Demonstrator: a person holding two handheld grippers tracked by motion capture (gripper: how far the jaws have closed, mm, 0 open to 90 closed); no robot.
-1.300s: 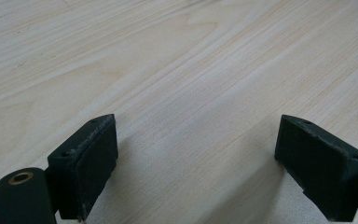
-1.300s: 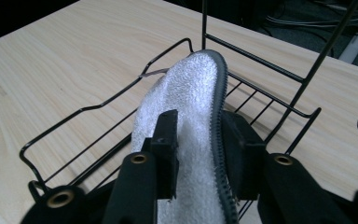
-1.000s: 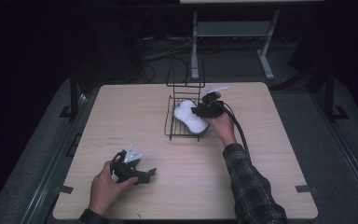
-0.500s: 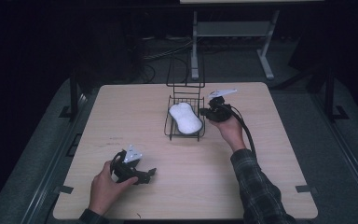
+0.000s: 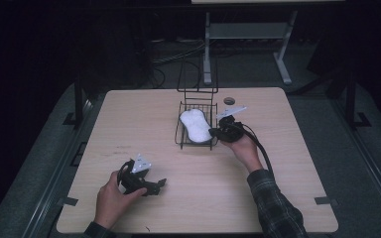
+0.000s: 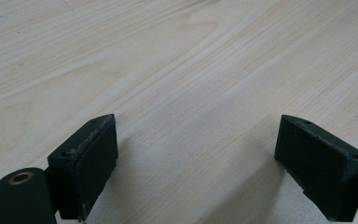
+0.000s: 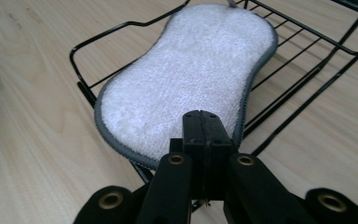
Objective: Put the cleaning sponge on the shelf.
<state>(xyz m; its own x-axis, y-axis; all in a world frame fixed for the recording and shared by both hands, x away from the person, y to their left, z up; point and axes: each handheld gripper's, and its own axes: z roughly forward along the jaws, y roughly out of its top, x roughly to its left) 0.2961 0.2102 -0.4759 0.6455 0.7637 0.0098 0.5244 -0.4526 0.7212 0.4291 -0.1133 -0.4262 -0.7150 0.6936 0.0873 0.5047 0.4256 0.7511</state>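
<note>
— Dark floor rings the wooden table [image 5: 287,163]; what's hard to see?
— Whether the right gripper [image 7: 204,122] pinches the white sponge [image 7: 186,79] edge; its jaws are pressed together at the near rim of the wire basket [image 5: 181,139].
— And the left gripper [image 6: 198,154]?
— Jaws spread wide over bare wood, near-left.

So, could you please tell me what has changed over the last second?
The right gripper, which was over the wire basket at the white sponge, has drawn back to the basket's right side, jaws shut and empty. The sponge has settled flatter in the basket. The left gripper stayed open on the table.
</note>
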